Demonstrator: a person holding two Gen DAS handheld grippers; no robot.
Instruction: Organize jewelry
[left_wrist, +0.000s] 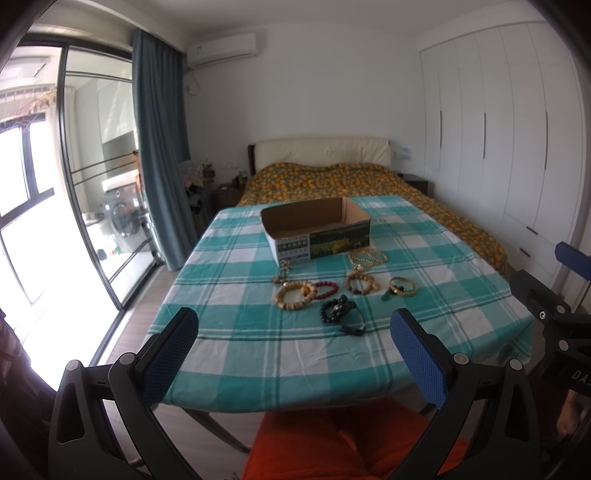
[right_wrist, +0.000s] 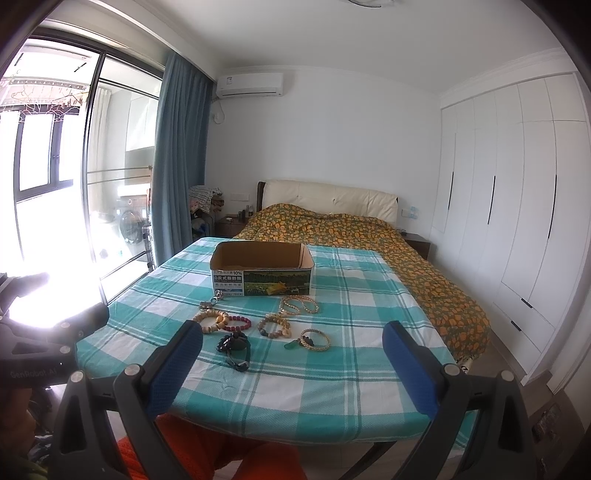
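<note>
The jewelry sits in a loose cluster mid-worktop: a dark bead bracelet (left_wrist: 338, 309) nearest the front edge, a wooden bead bracelet (left_wrist: 294, 295) left of it, a gold bangle (left_wrist: 403, 285) to the right. Just behind them waits the open cardboard box (left_wrist: 316, 229), looking empty. The left claw (left_wrist: 294, 332) and right claw (right_wrist: 293, 345) both hover short of the front edge, jaws wide apart, nothing held. Looks like the opening step: reach in, pinch the nearest bracelet.
</note>
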